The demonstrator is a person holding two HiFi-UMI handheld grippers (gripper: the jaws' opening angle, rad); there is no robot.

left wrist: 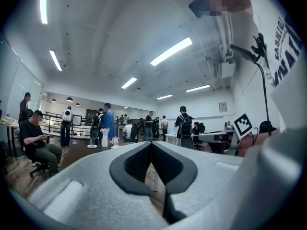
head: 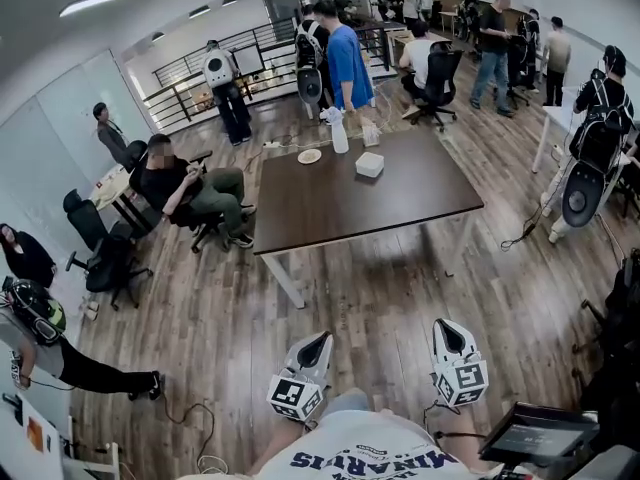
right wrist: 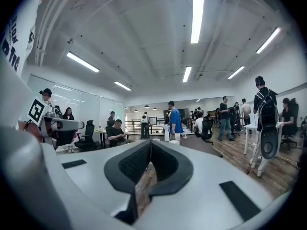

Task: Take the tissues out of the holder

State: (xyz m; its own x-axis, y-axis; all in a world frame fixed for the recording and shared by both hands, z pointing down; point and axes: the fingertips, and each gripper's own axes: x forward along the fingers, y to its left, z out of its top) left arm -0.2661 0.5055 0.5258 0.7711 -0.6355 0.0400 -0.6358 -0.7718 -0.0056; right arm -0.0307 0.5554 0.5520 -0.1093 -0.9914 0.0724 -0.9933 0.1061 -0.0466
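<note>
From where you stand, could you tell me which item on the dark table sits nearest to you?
The white tissue holder: it sits nearer the middle of the table, while the plate and spray bottle stand nearer the far edge.

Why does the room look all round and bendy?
Head view: the wide lens bows the floor and table, with dark corners. Left gripper view: a ceiling light glares white. Right gripper view: same curved, black-edged circle, bright light strips.

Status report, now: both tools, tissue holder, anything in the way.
Left tool shut, empty. Right tool shut, empty. Tissue holder on brown table ahead, untouched, well beyond both tools. Spray bottle and plate near it, not touching.
</note>
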